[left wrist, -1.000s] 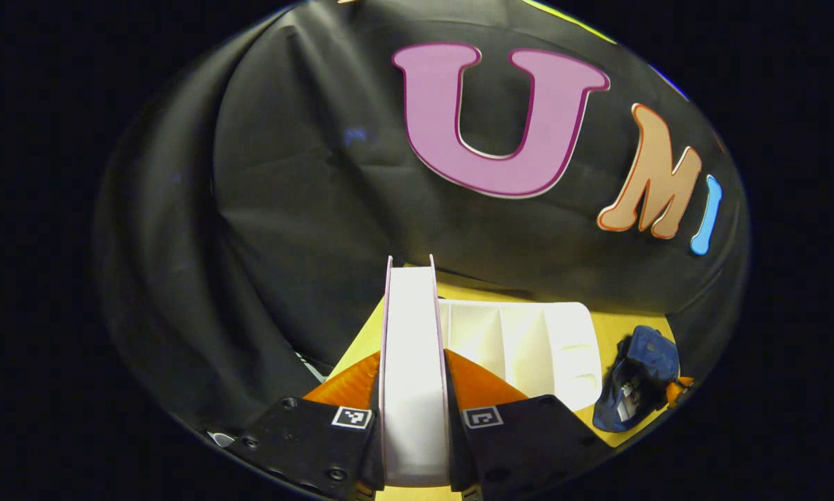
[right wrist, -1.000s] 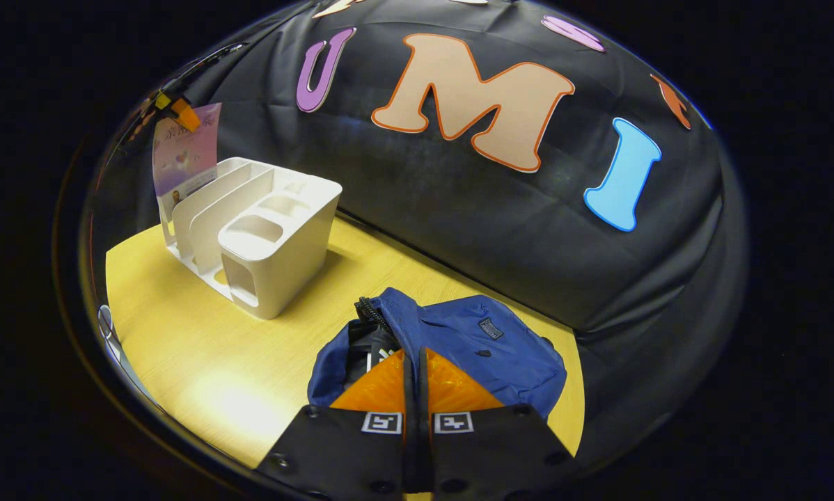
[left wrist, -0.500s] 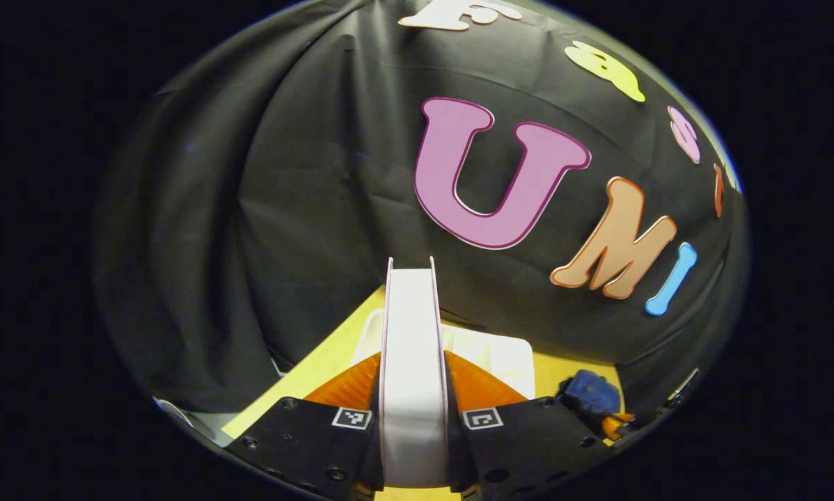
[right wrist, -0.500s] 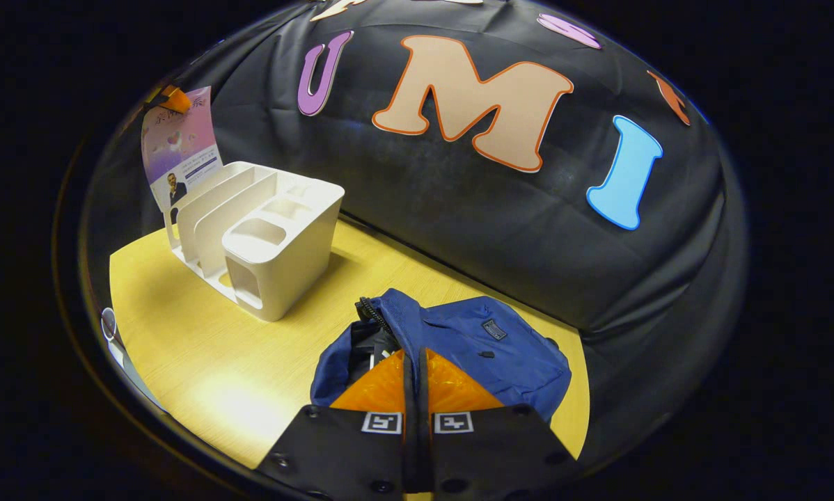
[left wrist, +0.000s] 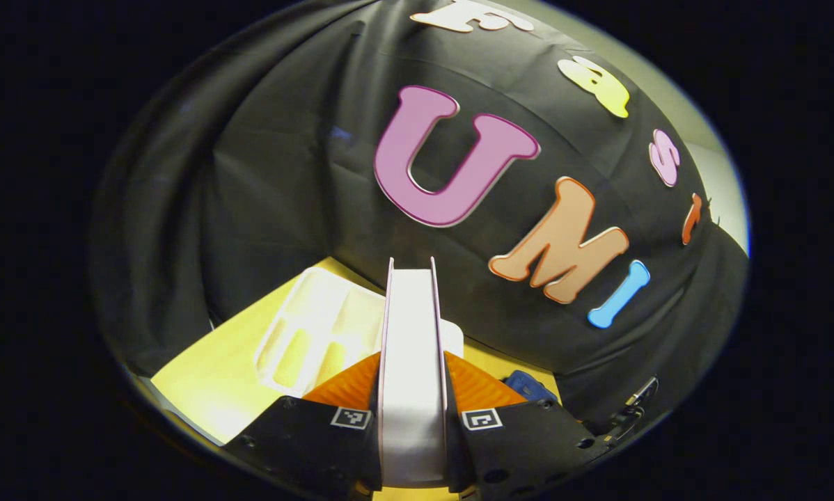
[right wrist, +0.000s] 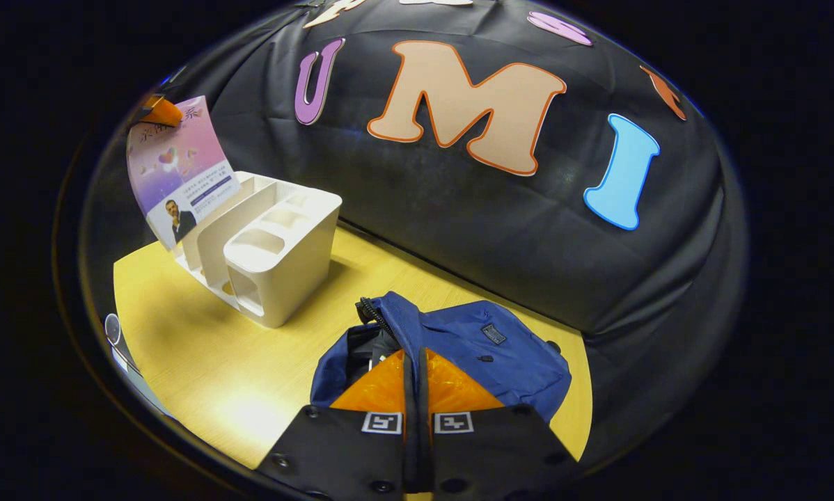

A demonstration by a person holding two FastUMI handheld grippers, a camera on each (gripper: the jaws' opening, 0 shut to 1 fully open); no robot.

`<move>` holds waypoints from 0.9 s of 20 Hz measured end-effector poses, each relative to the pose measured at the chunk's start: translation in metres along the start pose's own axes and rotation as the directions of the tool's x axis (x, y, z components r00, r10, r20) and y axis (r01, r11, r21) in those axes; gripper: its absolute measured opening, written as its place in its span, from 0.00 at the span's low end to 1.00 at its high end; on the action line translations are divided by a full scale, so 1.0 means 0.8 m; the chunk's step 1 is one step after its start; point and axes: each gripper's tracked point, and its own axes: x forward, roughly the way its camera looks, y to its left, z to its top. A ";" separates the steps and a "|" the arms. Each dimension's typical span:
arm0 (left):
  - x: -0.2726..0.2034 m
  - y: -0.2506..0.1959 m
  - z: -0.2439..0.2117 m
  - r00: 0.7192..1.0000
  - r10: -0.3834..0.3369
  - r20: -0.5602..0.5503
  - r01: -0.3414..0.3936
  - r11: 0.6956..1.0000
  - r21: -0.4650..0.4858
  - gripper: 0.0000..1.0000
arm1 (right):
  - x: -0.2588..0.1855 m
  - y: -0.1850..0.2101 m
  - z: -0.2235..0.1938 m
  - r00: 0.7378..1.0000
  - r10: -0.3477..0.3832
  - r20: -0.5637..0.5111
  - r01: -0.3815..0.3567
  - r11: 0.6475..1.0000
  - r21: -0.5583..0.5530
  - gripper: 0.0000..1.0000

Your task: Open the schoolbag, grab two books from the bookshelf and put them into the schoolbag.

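Left tool (left wrist: 411, 379) pinches one book (left wrist: 411, 362) edge-on above the worktop (left wrist: 211, 379), one white bookshelf (left wrist: 316, 334) beyond it; right tool (right wrist: 415, 379), fingers pressed together, sits at one open blue schoolbag (right wrist: 486, 351), with that book's cover (right wrist: 180, 170) visible far-left.
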 end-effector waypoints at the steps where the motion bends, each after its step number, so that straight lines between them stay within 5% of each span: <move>1: 0.004 -0.013 -0.014 1.000 -0.019 -0.014 0.019 1.000 -0.006 0.33 | 0.000 -0.003 0.003 1.000 0.000 0.006 0.000 1.000 -0.002 0.03; 9: 0.037 -0.102 -0.105 0.978 -0.156 -0.136 0.154 0.988 -0.027 0.33 | -0.003 -0.020 0.012 1.000 -0.007 0.026 0.007 0.999 0.035 0.02; 18: 0.079 -0.167 -0.204 0.949 -0.235 -0.210 0.207 0.967 -0.148 0.31 | -0.004 -0.030 0.015 0.999 0.012 0.039 -0.015 0.998 0.060 0.03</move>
